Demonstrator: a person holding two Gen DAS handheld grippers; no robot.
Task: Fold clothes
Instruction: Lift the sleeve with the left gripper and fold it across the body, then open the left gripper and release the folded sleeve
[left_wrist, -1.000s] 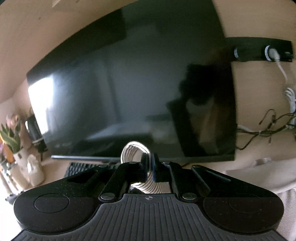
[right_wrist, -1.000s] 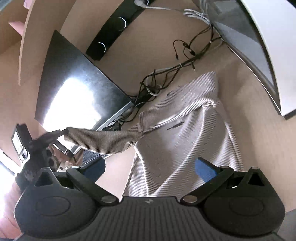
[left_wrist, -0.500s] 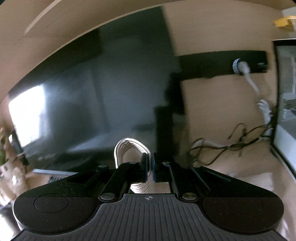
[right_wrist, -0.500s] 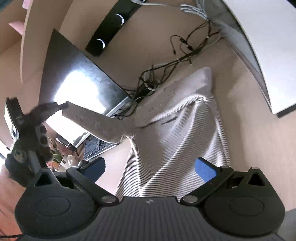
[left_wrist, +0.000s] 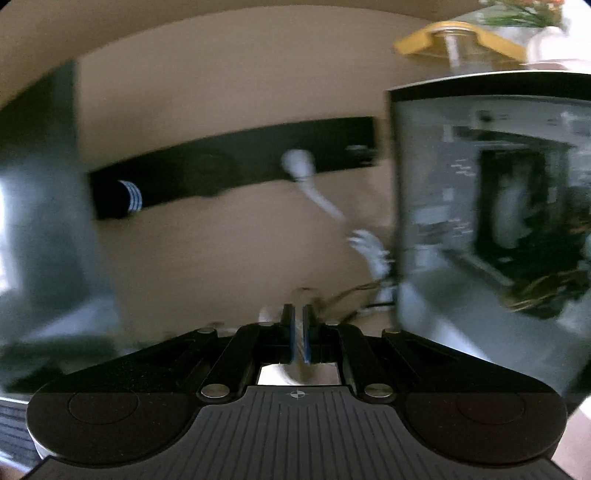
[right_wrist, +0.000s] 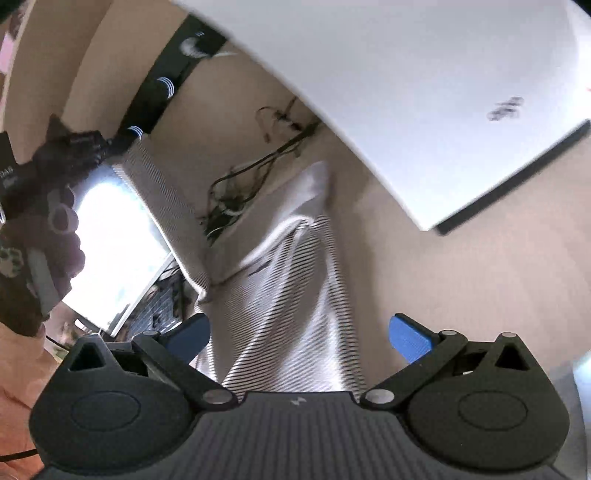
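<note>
Left tongs clamp the sleeve cuff; right tongs gape over the striped top. Advise laying the sleeve flat across the body.

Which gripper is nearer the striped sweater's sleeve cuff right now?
Left. The left gripper is shut on the sleeve cuff, holding it raised; the right gripper is open over the striped sweater body, apart from the cuff.
</note>
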